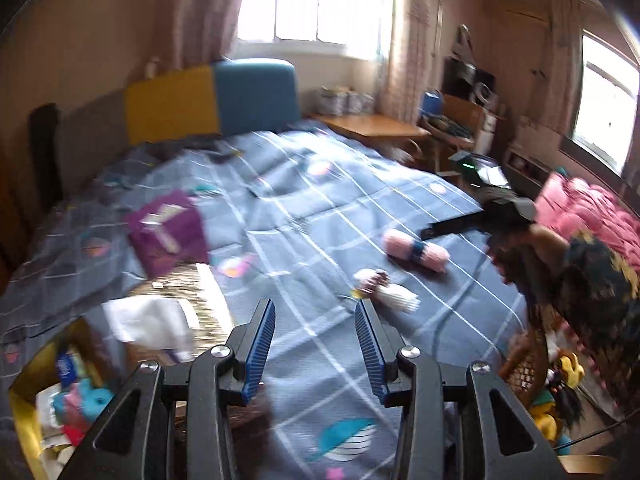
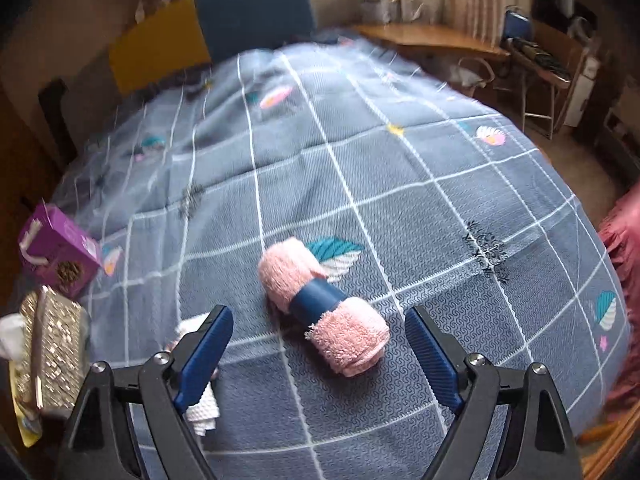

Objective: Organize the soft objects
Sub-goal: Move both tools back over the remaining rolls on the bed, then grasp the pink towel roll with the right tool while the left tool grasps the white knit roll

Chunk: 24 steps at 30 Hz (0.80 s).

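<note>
A pink rolled towel (image 2: 324, 312) with a dark blue band lies on the grey checked bedspread (image 2: 400, 160). My right gripper (image 2: 318, 316) hovers just over it, jaws wide open on either side, pads apart from it. Partly behind the right gripper's left finger lies a white rolled cloth (image 2: 200, 404). In the left wrist view the pink towel (image 1: 416, 250) and the white cloth (image 1: 386, 290) lie ahead of my left gripper (image 1: 316, 344), which is open with nothing between its fingers. A person (image 1: 580, 268) leans in from the right.
A purple box (image 1: 168, 232) and a glittery tissue box (image 1: 188, 292) sit at the bed's left side. A yellow box (image 1: 24, 404) of small items is at lower left. A wicker basket (image 1: 524, 368) with toys stands at right, a pink quilt (image 1: 592, 212) behind it.
</note>
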Motion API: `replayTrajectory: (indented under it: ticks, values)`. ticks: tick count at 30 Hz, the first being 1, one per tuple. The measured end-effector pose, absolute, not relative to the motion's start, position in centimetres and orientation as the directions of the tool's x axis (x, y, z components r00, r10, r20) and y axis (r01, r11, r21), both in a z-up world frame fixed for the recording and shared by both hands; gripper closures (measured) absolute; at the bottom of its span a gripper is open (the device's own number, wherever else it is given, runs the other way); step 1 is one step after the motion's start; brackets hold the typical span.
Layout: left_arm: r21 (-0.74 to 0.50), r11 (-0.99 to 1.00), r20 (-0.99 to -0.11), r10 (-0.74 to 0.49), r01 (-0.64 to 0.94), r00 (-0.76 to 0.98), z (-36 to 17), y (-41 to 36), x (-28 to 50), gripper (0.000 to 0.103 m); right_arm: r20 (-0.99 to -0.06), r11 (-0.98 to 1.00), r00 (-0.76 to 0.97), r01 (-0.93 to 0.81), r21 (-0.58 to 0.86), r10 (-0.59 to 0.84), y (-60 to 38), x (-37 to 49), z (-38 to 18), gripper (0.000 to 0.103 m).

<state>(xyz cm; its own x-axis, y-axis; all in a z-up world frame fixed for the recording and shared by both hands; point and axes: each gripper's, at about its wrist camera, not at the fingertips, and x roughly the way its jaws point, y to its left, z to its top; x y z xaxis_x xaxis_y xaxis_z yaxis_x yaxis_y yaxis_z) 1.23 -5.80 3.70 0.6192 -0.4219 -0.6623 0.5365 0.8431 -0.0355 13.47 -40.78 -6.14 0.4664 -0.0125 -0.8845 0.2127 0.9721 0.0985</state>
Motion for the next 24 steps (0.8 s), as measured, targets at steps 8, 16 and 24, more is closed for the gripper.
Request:
replayTrajectory:
  ticks: [8, 16, 24]
  values:
    - [-0.072, 0.794, -0.751, -0.442, 0.604, 0.491, 0.5, -10.5, 2.5, 0.061, -0.959, 0.995, 0.265, 0.023, -0.096, -0.098, -38.5, 17.4, -11.1, 0.010]
    - [-0.135, 0.784, -0.795, -0.450, 0.605, 0.406, -1.7, -12.7, 4.6, 0.061, -0.959, 0.997, 0.272, 0.006, -0.075, -0.074, -39.1, 17.2, -11.4, 0.068]
    - [-0.234, 0.798, -0.842, -0.452, 0.555, 0.295, -4.8, -15.6, 7.4, 0.061, -0.879, 0.985, 0.472, 0.172, 0.021, -0.064, -39.8, 16.5, -8.2, 0.068]
